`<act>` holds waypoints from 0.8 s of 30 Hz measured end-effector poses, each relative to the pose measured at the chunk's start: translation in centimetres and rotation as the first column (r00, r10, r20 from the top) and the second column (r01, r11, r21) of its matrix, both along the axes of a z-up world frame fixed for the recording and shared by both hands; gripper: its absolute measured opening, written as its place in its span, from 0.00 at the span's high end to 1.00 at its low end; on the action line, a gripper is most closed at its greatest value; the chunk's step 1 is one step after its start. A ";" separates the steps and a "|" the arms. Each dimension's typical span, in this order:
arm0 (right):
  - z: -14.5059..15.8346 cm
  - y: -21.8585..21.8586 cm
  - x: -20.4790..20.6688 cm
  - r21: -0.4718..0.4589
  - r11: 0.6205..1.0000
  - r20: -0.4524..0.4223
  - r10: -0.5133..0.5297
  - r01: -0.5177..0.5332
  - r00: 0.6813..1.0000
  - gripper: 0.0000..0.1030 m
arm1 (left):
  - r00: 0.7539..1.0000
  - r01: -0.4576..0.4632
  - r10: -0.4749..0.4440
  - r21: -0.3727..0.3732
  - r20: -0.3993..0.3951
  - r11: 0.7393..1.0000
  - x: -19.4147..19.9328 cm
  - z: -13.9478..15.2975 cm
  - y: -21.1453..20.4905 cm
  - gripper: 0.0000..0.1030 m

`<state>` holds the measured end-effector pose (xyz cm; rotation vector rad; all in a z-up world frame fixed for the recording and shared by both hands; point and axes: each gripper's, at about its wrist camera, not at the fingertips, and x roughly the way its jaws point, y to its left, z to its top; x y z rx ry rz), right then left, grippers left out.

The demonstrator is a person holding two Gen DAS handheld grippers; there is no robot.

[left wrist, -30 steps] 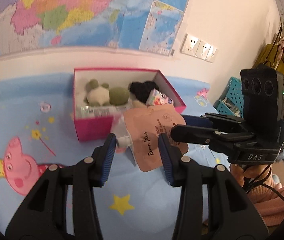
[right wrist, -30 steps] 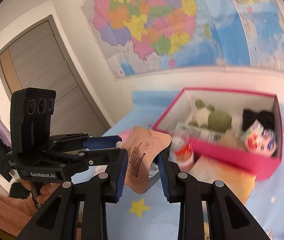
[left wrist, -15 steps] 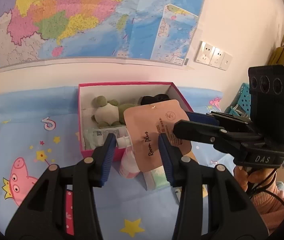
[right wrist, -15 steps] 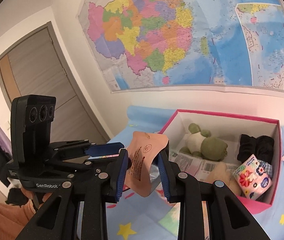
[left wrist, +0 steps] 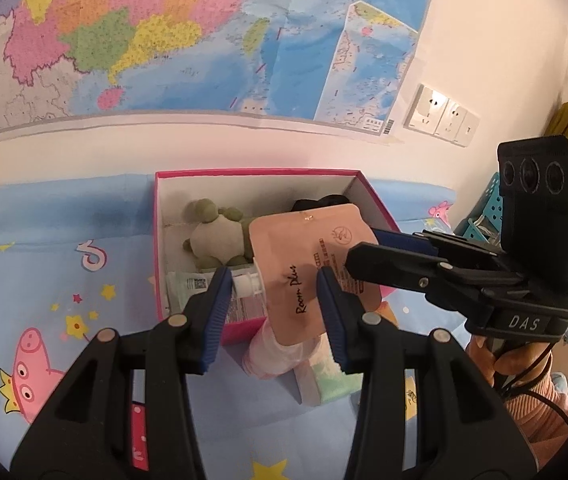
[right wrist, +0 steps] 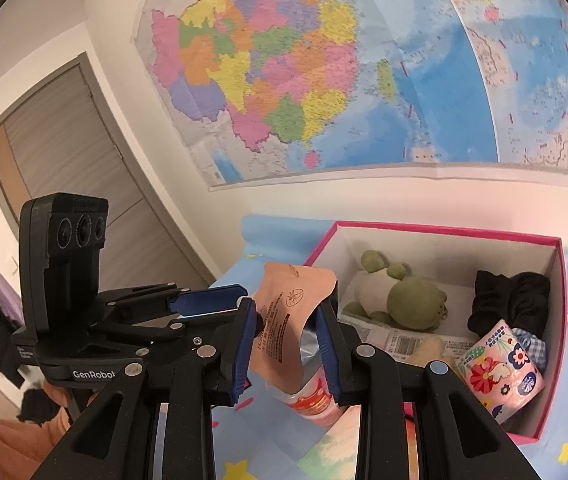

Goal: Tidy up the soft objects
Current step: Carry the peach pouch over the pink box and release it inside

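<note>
The pouch (left wrist: 307, 264), a flat peach sachet, hung in the air over the front edge of the pink box (left wrist: 371, 196), pinched from both sides. In the right wrist view the right gripper (right wrist: 285, 344) was clamped on one of its side edges, and the pouch bowed between the pads. The left gripper (left wrist: 272, 312) appeared to pinch the lower part, though from its own camera the pouch's edge against the left pad (left wrist: 216, 312) was hard to make out, so that grip could have been looser than it looked.

The main risk lay in two grips on one limp sachet: if the hands drifted apart or twisted against each other, the film could have creased, slipped from one pair of pads, or torn at a seam. A slip would likely have dropped it onto the bottle (left wrist: 272, 352) lying just before the box, or onto the blue mat (left wrist: 64, 220).

The box already held a plush frog (right wrist: 399, 300), a black cloth (right wrist: 507, 300), a tissue pack (right wrist: 499, 372) and a tube (left wrist: 192, 284). Released too near the front wall, the pouch might have caught the rim and tipped out.
</note>
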<state>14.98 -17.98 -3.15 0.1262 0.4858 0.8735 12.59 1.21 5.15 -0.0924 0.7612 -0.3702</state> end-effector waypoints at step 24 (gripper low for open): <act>-3.8 1.9 6.5 -0.019 0.999 -0.148 -0.041 0.039 0.988 0.70 | 0.992 -0.050 0.053 0.031 -0.110 0.998 5.2 -4.4 1.2 0.56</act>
